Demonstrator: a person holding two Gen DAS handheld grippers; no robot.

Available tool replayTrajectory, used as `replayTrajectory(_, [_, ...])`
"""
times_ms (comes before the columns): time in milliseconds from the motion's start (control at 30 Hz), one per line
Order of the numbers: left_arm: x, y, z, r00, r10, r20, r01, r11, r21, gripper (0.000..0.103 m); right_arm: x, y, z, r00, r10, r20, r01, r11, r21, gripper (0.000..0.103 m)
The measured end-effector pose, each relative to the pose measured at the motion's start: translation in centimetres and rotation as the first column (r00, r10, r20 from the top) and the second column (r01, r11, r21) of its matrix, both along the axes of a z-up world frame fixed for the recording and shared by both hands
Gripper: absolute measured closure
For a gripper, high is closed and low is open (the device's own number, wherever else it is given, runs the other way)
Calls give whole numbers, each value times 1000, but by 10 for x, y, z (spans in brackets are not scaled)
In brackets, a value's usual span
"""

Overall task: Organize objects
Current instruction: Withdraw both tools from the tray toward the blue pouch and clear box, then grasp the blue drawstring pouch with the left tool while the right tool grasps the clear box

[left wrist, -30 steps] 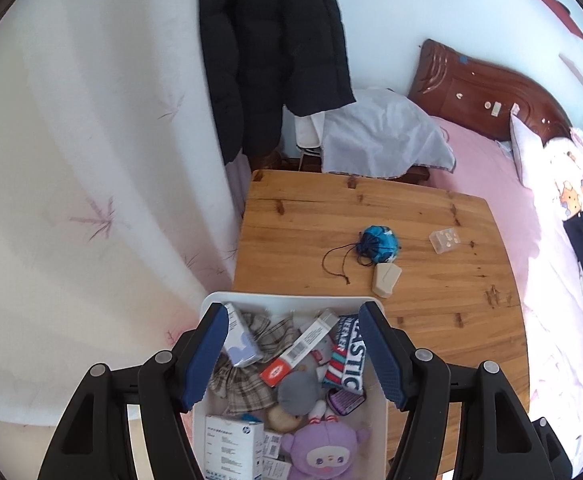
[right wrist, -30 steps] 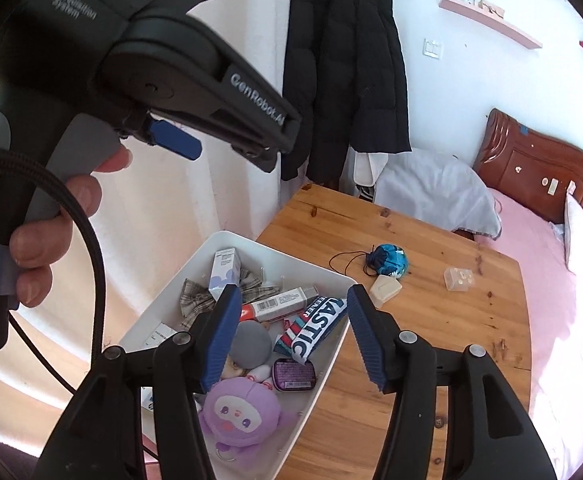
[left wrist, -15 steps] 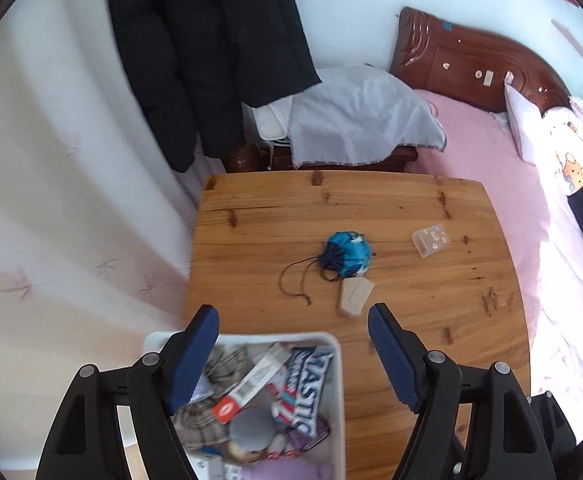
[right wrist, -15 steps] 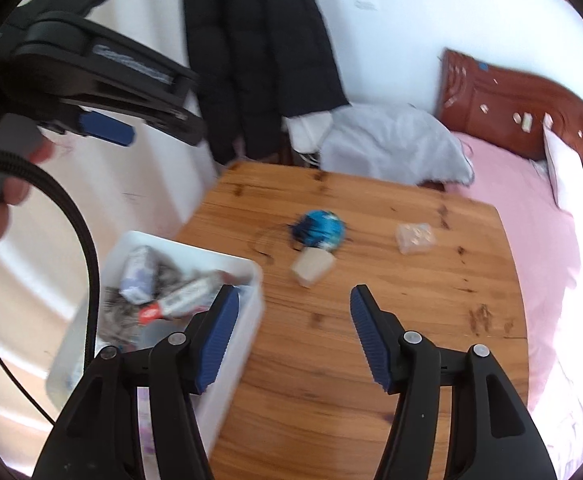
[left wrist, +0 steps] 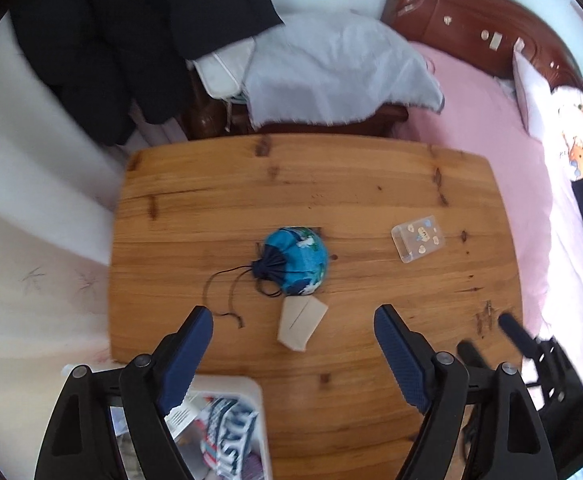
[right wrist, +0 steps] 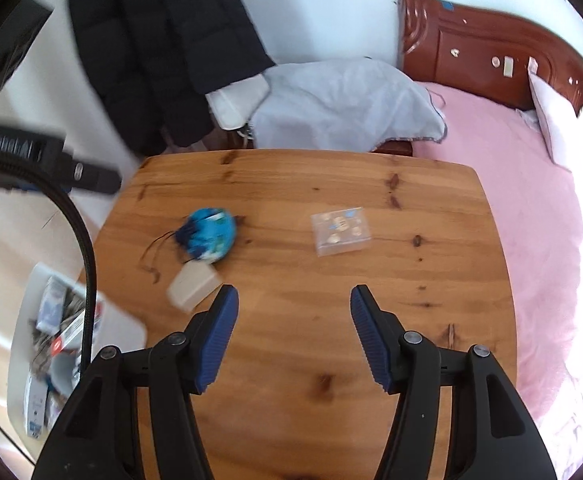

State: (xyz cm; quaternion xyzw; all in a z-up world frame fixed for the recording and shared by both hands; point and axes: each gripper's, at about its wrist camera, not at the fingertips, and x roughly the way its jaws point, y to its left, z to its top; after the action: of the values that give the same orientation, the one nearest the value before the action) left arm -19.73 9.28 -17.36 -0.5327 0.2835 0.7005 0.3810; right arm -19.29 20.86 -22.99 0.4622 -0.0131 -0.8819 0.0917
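Bin (left wrist: pixel 256 394) of boxes and packets beside the table (left wrist: pixel 371 184); left gripper (left wrist: pixel 293 322) opening, right gripper (right wrist: pixel 294 300) spread, both empty.

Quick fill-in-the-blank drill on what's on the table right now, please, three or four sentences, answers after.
1. The blue drawstring pouch lies on the wooden ____.
2. The beige box lies right beside the ____.
3. The clear plastic case lies apart from the pouch, on the side toward the ____.
4. The white bin at the table edge holds ____ items.

Missing words: table; pouch; bed; several
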Motion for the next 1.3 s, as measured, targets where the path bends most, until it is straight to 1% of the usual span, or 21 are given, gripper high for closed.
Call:
replayTrajectory(67, [-3, 13, -18, 1000, -8, -3, 8, 999, -37, 19, -14, 9, -8, 1000, -4, 11, 4, 1000, -10, 40])
replayTrajectory(133, [-6, 25, -36, 1000, -26, -14, 25, 997, -72, 19, -28, 19, -16, 1000, -4, 19, 5, 999, -40, 40])
replayTrajectory(233, [-8, 38, -55, 997, -77, -31, 73, 992, -107, 19, -47, 30, -26, 1000, -3, 27, 5, 997, -81, 40])
replayTrajectory(367, [-12, 53, -82, 988, -146, -47, 137, 978, -160, 16, -68, 38, -38, 999, 22, 24, -20, 995, -95, 40])
replayTrajectory(533, [-24, 64, -102, 985, -165, -60, 151, 970, -192, 16, -88, 38, -53, 998, 59, 12, -57, 993, -103, 40])
replayTrajectory(633, [-24, 69, -109, 977, -199, -72, 179, 960, -217, 16, -98, 33, -62, 995, 96, 17, -93, 989, -118, 40])
replayTrajectory(700, [-23, 71, -115, 972, -224, -74, 201, 950, -239, 16, -102, 29, -68, 994, 109, 16, -107, 989, -98, 40])
replayTrajectory(800, [-24, 74, -125, 967, -242, -83, 210, 936, -281, 16, -107, 24, -78, 993, 113, 15, -113, 993, -38, 40])
replayTrajectory(867, [-26, 76, -130, 969, -236, -71, 208, 936, -284, 16, -109, 21, -85, 992, 123, 31, -122, 992, -10, 40])
replayTrajectory(933, [-28, 77, -131, 972, -227, -59, 203, 940, -276, 15, -109, 19, -85, 992, 129, 1, -129, 992, 12, 36])
replayTrajectory(1000, [-30, 79, -133, 973, -222, -60, 198, 941, -274, 15, -109, 14, -87, 989, 145, -6, -145, 989, 38, 34])
replayTrajectory(1133, [-34, 82, -140, 978, -202, -42, 182, 942, -280, 15, -112, 10, -90, 987, 160, -27, -158, 986, 53, 26])
replayTrajectory(1300, [-34, 81, -150, 980, -198, -37, 176, 934, -312, 15, -120, 4, -92, 985, 169, -36, -165, 982, 89, 22])
